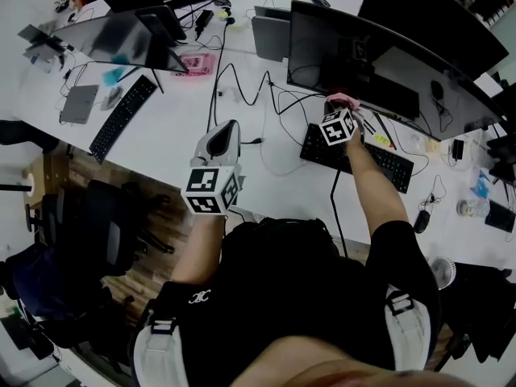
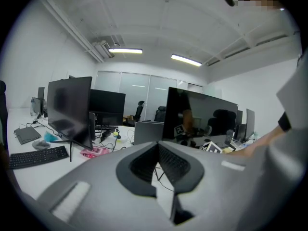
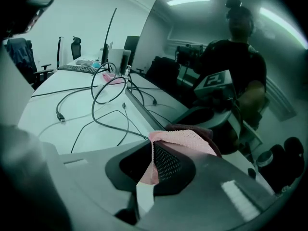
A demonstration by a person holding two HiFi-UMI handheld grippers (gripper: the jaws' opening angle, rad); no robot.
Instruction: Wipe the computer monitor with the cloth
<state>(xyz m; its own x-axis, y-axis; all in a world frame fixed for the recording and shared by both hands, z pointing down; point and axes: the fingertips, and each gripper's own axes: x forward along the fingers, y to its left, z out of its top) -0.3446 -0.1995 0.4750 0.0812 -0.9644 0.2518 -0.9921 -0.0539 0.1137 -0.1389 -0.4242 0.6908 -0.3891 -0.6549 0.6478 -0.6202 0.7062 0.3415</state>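
My right gripper (image 3: 153,163) is clamped on the pink cloth (image 3: 185,139), and the cloth sits against the monitor's (image 1: 379,59) lower edge, upper right of the head view, above the keyboard (image 1: 355,156). My left gripper (image 2: 157,166) hangs mid-frame over the desk (image 1: 161,135), jaws together, holding nothing

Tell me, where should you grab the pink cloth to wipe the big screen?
Best by one edge, I think, the way the right gripper has it: the pink cloth is thin and floppy, so the jaws pinch a bit of its edge, coming from the person's side. The rest lies over the jaw tip towards the monitor, free for rubbing.
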